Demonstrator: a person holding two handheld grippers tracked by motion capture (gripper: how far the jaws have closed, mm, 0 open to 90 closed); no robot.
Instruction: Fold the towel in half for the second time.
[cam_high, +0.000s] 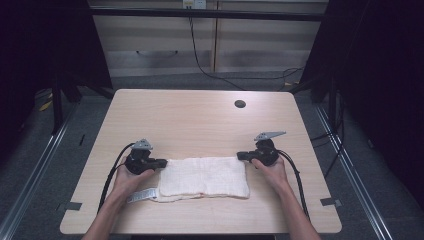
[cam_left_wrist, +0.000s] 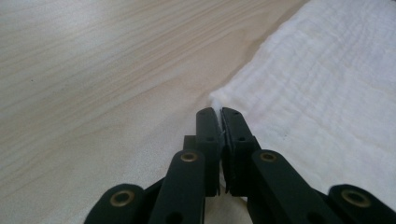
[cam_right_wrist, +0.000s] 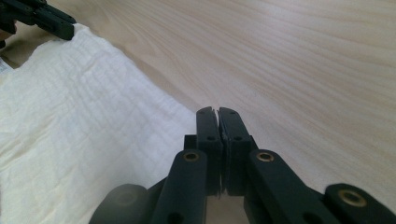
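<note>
**Pinching both far corners of the folded cloth**

Lying on the near half of the wooden table (cam_high: 200, 115), the white cloth (cam_high: 205, 176) is folded into a flat rectangle, its long sides running left to right. A small printed label (cam_high: 141, 195) sticks out from under its near left corner, touching the table.

The left gripper (cam_high: 164, 162) sits at the cloth's far left corner, held in the person's left hand (cam_high: 131, 177). In the left gripper view its jaws stand pressed together, with a thin edge of white fabric caught between the pads just where the corner of the cloth (cam_left_wrist: 327, 93) meets the bare wood (cam_left_wrist: 93, 70). So the grip is clenched on the corner itself.

The right gripper (cam_high: 240, 156) sits at the far right corner, held in the person's right hand (cam_high: 270, 167). Its own view shows the jaws pressed together as well, a sliver of pale fabric between the pads at the cloth's edge (cam_right_wrist: 70, 116), with plain table (cam_right_wrist: 303, 60) to the right of them. The left gripper's black tips (cam_right_wrist: 63, 28) show at the far end of that view, on the opposite corner.

Both grippers lie low, near the table top, pointing inward toward each other along the cloth's far edge. A dark round hole (cam_high: 240, 104) is set in the table well beyond the cloth, toward the far right. Black cables (cam_high: 112, 175) trail back from each gripper toward the near edge.
</note>
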